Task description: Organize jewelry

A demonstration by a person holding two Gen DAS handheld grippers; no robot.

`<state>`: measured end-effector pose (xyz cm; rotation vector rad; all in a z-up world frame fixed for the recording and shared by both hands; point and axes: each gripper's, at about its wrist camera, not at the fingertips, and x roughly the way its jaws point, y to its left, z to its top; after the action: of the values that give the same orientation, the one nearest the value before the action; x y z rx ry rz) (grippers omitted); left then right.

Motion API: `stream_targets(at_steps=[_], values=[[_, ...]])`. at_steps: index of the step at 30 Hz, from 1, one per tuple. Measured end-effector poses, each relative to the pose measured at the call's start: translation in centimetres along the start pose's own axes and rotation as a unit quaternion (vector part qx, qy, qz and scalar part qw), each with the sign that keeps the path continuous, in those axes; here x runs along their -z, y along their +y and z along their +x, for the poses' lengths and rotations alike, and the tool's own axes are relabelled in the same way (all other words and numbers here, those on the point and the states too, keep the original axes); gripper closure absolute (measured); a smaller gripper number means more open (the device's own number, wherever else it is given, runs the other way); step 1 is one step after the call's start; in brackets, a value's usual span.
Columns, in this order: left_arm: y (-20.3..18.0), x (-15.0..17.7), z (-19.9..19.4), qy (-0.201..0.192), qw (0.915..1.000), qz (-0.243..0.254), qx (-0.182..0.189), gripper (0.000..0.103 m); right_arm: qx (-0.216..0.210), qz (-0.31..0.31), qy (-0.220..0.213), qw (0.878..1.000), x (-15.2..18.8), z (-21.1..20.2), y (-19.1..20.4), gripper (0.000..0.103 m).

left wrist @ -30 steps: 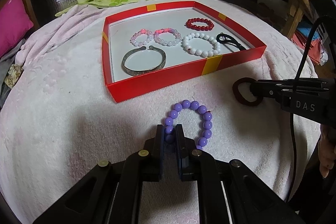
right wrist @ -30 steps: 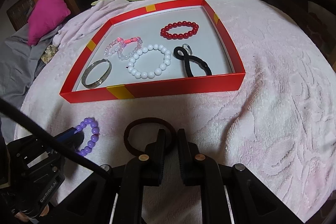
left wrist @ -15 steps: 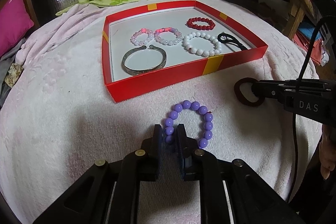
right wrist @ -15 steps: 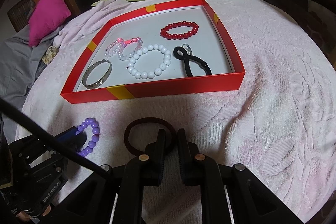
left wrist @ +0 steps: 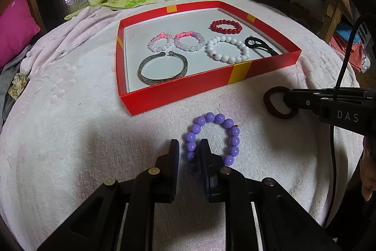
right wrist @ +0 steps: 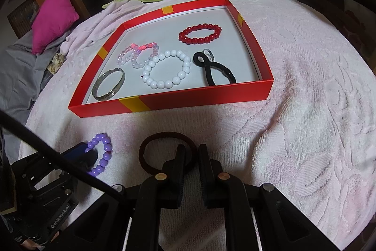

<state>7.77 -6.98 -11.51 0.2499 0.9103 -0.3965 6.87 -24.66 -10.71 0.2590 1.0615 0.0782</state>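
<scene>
Left wrist: left gripper (left wrist: 189,152) jaws opening, purple bead bracelet (left wrist: 212,139) strand between, pads clear; it lies on towel (left wrist: 70,133) before red tray (left wrist: 178,95). Looks like release or regrip.

Right wrist: right gripper (right wrist: 190,157) clamped on dark hair tie (right wrist: 164,149). Next, probably: lift into tray.

The near end of the purple bead bracelet (left wrist: 212,139) is hidden behind the left gripper (left wrist: 189,152). The near part of the dark red hair tie (right wrist: 164,152) hides behind the right gripper (right wrist: 190,155). The red tray (left wrist: 188,91) wall covers the black hair tie's (left wrist: 259,45) near end. The pink pillow (left wrist: 16,22) is cut off at the left edge.
</scene>
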Motion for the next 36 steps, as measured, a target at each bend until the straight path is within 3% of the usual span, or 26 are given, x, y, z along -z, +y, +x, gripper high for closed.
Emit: stream_targets(at_steps=[16,25,36], values=[[-0.2,0.1,-0.3,-0.004,1.0,0.006,-0.005,0.086,-0.001,0.007,-0.001,1.0,0.0,-0.1,0.0,0.089],[-0.2,0.1,-0.5,-0.007,0.9999,0.01,0.004,0.093,-0.001,0.004,-0.01,1.0,0.2,-0.3,0.2,0.089],[0.1,-0.3,-1.3,-0.021,0.9995,0.003,0.023,0.093,-0.021,0.021,-0.017,0.999,0.2,-0.7,-0.1,0.09]])
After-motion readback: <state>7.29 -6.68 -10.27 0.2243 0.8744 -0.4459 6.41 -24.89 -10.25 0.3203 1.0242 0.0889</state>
